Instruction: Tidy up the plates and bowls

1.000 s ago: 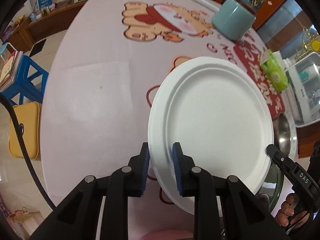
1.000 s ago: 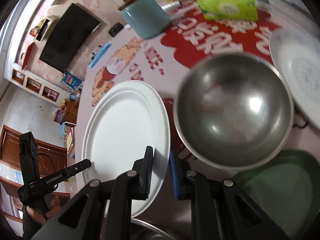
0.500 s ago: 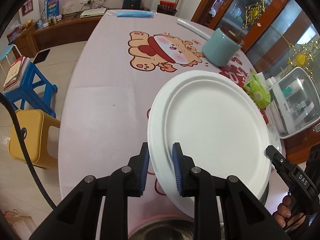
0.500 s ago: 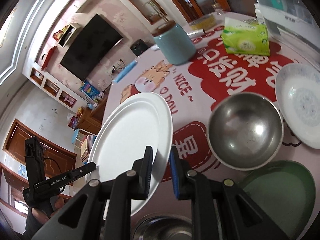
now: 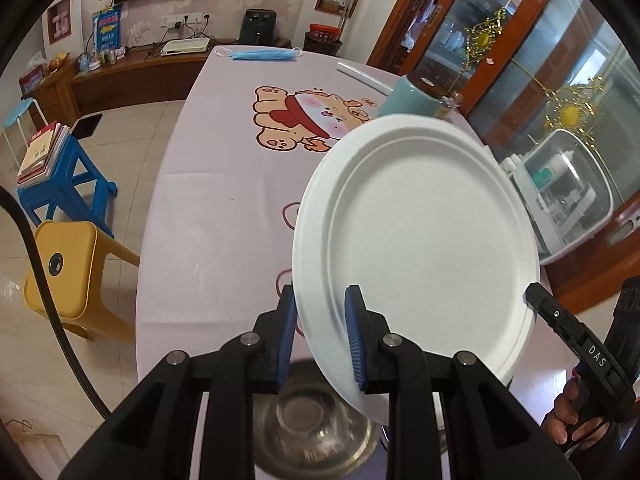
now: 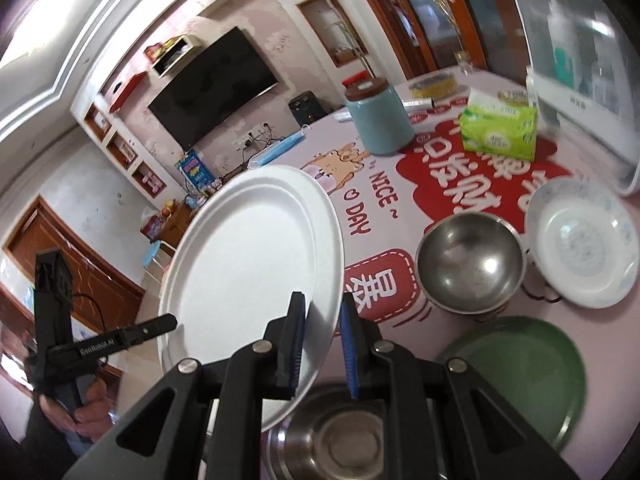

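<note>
A large white paper plate (image 5: 424, 256) is held tilted in the air above the table. My left gripper (image 5: 320, 336) is shut on its near rim. My right gripper (image 6: 322, 344) is shut on the opposite rim of the same plate (image 6: 248, 276). A steel bowl (image 6: 470, 266), a white patterned ceramic plate (image 6: 584, 244) and a green plate (image 6: 520, 376) lie on the table to the right. Another steel bowl (image 6: 340, 436) sits just below my right gripper and also shows in the left wrist view (image 5: 308, 420).
A teal lidded jar (image 6: 378, 120), a green tissue pack (image 6: 500, 132) and a clear covered box (image 6: 576, 60) stand at the far side. A blue face mask (image 5: 260, 55) lies at the table's far end. Yellow (image 5: 64, 264) and blue (image 5: 60, 184) stools stand left of the table.
Both grippers have lifted the white plate higher above the table and tilted it up. The bowls and plates below now look smaller and farther away.
</note>
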A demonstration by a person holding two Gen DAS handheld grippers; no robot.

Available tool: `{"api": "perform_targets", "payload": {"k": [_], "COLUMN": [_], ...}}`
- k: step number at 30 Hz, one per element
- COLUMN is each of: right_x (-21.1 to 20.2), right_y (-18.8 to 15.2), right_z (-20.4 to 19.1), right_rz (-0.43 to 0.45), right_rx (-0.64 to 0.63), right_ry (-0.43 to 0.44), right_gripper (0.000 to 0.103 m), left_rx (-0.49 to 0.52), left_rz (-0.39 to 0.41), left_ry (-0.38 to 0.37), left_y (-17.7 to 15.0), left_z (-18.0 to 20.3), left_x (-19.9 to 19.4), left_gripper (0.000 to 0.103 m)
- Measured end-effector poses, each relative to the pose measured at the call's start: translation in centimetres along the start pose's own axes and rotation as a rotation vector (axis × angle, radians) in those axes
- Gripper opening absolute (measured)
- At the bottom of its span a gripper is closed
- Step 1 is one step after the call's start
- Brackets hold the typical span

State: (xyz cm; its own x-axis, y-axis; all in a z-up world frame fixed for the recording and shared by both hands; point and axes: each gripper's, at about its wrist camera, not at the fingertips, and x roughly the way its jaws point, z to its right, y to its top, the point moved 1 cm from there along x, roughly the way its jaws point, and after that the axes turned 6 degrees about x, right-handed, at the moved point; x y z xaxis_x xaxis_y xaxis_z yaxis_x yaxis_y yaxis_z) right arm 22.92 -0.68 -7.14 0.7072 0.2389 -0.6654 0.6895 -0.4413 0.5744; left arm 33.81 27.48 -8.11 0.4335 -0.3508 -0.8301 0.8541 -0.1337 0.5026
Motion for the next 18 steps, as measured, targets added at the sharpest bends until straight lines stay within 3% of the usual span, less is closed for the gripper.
{"api": "perform_targets", "payload": {"k": [4, 18], "right_x": [-2.1, -8.9], "right_y": [-0.9, -4.6], "right_z": [-0.6, 1.5], "right_rz": [0.017, 0.033], "right_rx": [-0.054, -0.043], "right_ry": [-0.01, -0.037], "right_gripper": [0.019, 0.019], "left_rx": [0.007, 0.071], "left_rz": [0.017, 0.041], "left_ry": [-0.007, -0.052], "left_y": [-1.7, -7.6], "left_z": [1.0, 5.6], "left_x": [-1.8, -5.9], "left_gripper": [0.024, 0.025]}}
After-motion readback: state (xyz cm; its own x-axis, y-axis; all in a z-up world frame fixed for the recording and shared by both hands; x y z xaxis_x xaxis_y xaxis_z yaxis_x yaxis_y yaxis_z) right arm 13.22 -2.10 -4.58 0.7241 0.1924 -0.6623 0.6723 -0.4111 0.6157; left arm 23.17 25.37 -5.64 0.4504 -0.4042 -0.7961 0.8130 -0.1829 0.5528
